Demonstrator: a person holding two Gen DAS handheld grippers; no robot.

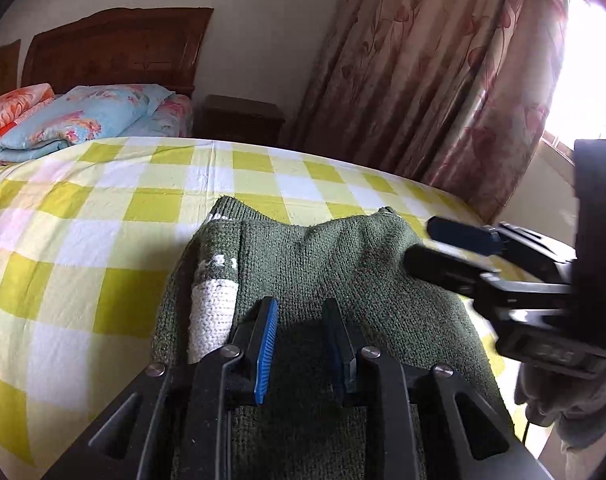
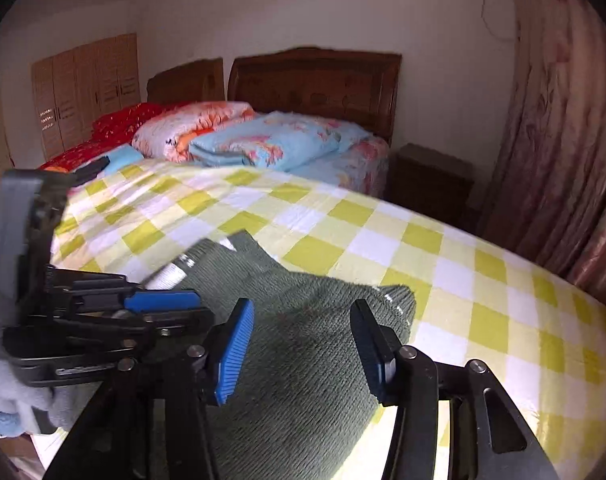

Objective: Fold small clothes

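Note:
A small dark green knitted sweater [image 1: 323,264] with a white cuff [image 1: 213,316] lies folded on the yellow-checked bedsheet [image 1: 83,240]. My left gripper [image 1: 301,312] hovers over its near edge, jaws slightly apart with nothing between them. My right gripper [image 1: 435,246] reaches in from the right over the sweater's right side. In the right wrist view the sweater [image 2: 303,340] lies under my right gripper [image 2: 303,320], whose jaws stand wide apart. My left gripper [image 2: 179,308] shows at the left there.
Folded floral quilts [image 2: 263,140] lie at the head of the bed by the wooden headboard [image 2: 315,84]. A dark nightstand [image 2: 427,176] stands beside the bed. Patterned curtains [image 1: 423,80] hang along the bed's right side. A bright window [image 1: 583,72] is at far right.

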